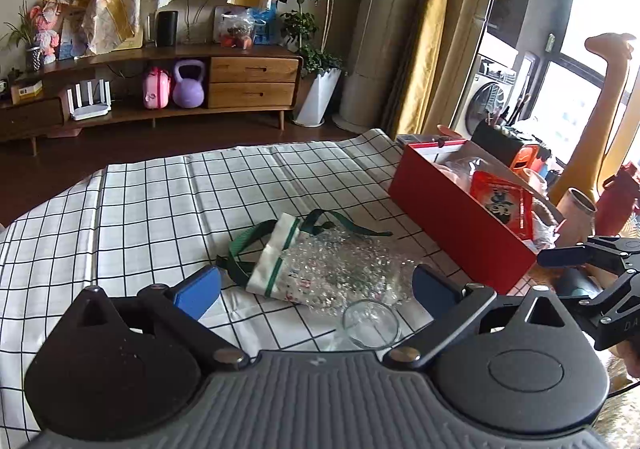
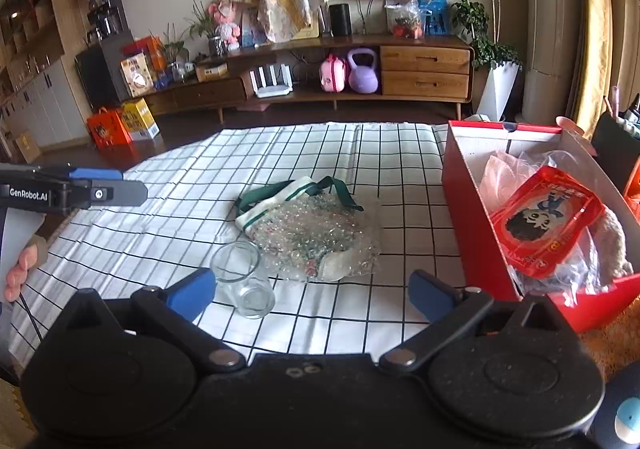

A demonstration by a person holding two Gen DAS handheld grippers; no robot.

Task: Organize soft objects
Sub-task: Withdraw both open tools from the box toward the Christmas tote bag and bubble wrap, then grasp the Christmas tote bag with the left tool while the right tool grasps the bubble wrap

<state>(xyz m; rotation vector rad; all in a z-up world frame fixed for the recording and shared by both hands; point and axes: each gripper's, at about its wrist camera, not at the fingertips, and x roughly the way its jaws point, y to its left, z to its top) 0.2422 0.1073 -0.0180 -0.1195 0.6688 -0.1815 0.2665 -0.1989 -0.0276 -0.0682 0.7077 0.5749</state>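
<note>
A white cloth bag with green straps (image 1: 276, 253) (image 2: 276, 205) lies on the checked tablecloth (image 1: 160, 201) (image 2: 192, 177), partly under a sheet of bubble wrap (image 1: 344, 269) (image 2: 320, 237). A red box (image 1: 452, 225) (image 2: 472, 225) on the right holds a red packet (image 1: 504, 205) (image 2: 548, 221), plastic bags and a white plush. My left gripper (image 1: 316, 289) is open and empty, just short of the bag. My right gripper (image 2: 312, 291) is open and empty, near the bubble wrap. The left gripper also shows in the right wrist view (image 2: 116, 189).
A clear glass (image 1: 370, 323) (image 2: 242, 279) stands on the cloth just in front of the bubble wrap, between the fingers' line. A wooden sideboard (image 1: 248, 77) (image 2: 424, 69) runs along the far wall. A giraffe toy (image 1: 608, 105) and bottles stand at the right.
</note>
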